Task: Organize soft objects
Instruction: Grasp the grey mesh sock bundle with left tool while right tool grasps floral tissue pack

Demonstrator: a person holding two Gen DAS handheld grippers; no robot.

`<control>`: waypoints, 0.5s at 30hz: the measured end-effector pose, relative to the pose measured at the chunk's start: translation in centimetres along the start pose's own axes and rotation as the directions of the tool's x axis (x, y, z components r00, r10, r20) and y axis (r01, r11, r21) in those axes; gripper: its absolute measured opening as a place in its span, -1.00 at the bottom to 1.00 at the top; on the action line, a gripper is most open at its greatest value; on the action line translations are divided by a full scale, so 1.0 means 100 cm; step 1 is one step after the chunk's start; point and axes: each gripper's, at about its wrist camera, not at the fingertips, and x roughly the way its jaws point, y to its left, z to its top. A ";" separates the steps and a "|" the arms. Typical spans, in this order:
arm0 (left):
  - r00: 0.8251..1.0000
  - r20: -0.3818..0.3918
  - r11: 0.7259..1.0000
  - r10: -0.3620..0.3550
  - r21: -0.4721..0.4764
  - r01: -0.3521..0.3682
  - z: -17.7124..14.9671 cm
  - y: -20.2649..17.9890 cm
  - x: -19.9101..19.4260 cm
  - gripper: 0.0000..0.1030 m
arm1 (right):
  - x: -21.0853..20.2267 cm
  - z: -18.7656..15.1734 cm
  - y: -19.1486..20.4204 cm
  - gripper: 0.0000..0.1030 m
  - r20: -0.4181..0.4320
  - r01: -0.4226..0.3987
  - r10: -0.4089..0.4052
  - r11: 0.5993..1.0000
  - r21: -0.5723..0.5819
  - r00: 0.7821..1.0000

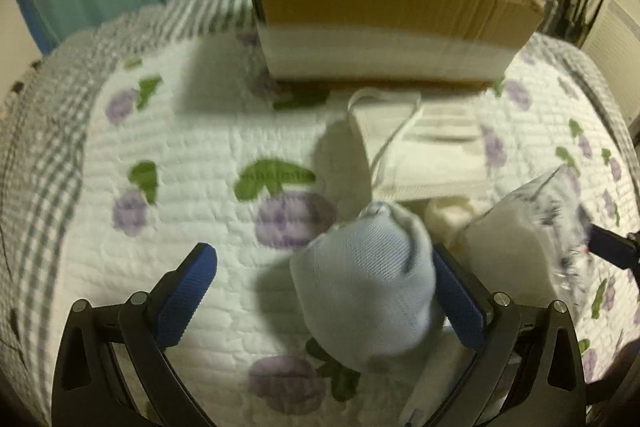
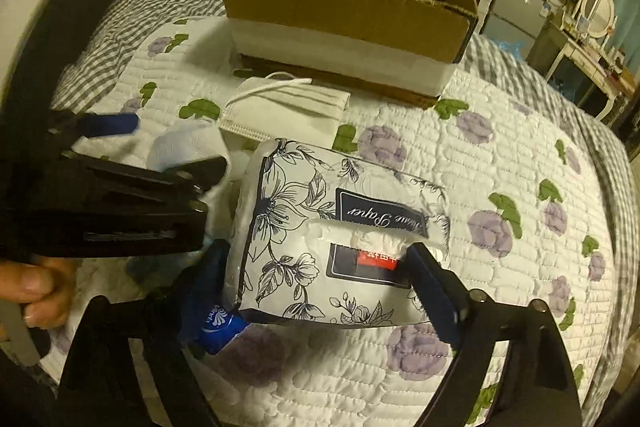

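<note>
Tissue pack (image 2: 332, 239) sits clamped in our right claw (image 2: 316, 279) at lower centre; our left claw (image 1: 326, 291) gapes apart, pale-blue sock (image 1: 368, 279) against one pad.

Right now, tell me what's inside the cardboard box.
Only bare brown inner walls of the cardboard box show. Its front wall hides the floor, so anything lying low inside cannot be seen.

Black tongs (image 1: 326, 289), blue ribbed pads (image 1: 186, 293)
</note>
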 end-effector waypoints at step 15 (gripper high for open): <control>0.995 -0.023 0.995 -0.099 -0.005 0.099 -0.006 -0.003 -0.017 0.09 | -0.020 -0.011 0.005 0.14 0.013 -0.024 0.025 1.000 -0.012 1.000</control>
